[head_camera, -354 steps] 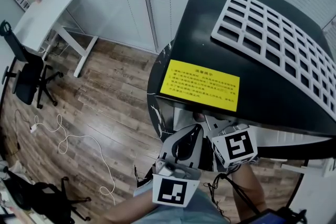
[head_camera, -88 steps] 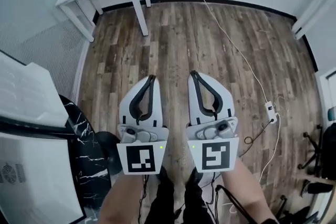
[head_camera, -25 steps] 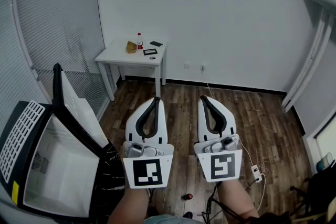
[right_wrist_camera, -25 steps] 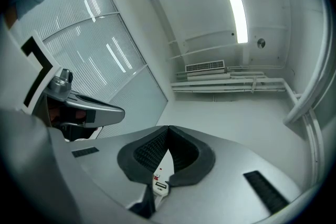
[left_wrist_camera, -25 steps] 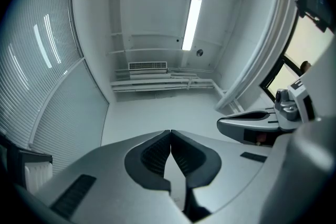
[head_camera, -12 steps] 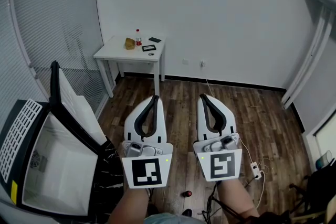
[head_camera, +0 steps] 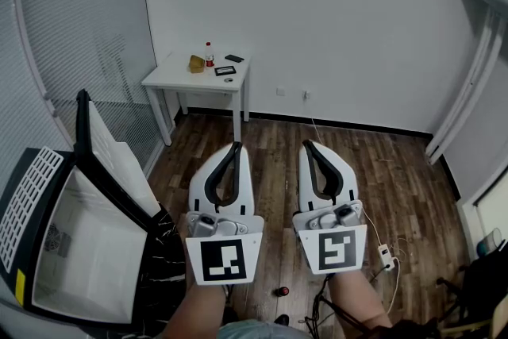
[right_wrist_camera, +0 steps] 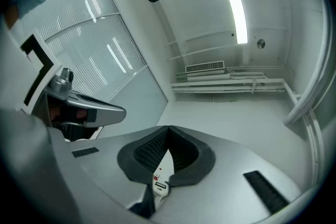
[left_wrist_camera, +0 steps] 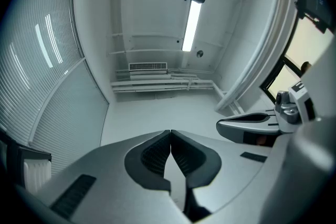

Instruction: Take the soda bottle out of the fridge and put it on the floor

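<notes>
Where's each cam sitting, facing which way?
Head view: on head, facing down-forward: floor, fridge, left hand-held gripper, right hand-held gripper, forearms.
Left gripper view: on left hand-held gripper, tilted up at ceiling light; shut jaws, right hand-held gripper at right.
Right gripper view: mirrored; left hand-held gripper at left.
Shared: both gripper views show that ceiling light.

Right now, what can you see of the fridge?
The fridge sits at the lower left of the head view, a black box with a plain white lining. Its door is swung open, black at the edge, white inside. The visible cavity holds no bottle; a small round vent shows on one wall. A white grille and a yellow sticker lie on its black outer face. Its base is cut off by the frame.
</notes>
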The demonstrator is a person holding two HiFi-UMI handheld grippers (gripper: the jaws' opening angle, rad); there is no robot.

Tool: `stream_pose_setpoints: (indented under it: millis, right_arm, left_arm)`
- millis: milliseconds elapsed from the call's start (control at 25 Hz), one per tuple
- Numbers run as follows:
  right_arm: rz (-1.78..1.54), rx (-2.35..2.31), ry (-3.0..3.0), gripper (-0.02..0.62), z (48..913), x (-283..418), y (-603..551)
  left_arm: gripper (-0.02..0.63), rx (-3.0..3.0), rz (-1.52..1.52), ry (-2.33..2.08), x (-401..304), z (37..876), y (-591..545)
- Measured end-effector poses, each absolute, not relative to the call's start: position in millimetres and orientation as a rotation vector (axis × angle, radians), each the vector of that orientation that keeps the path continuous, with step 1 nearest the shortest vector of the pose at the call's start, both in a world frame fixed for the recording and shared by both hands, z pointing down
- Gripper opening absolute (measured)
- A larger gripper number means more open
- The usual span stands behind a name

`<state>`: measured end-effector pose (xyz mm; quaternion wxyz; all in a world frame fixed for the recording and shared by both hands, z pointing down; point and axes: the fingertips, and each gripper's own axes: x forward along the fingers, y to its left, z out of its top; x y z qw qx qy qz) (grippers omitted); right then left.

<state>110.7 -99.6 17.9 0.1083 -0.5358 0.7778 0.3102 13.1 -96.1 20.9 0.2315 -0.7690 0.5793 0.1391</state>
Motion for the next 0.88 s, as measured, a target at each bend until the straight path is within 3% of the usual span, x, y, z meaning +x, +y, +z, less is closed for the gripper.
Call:
stream_pose_setpoints:
  millis: [880]
  right_arm:
    - [0.916, -1.573, 2.284, 0.011, 19, 109, -89]
  left_arm:
    - [0.017, -2.124, 0.382, 1.573, 17, 22, -87]
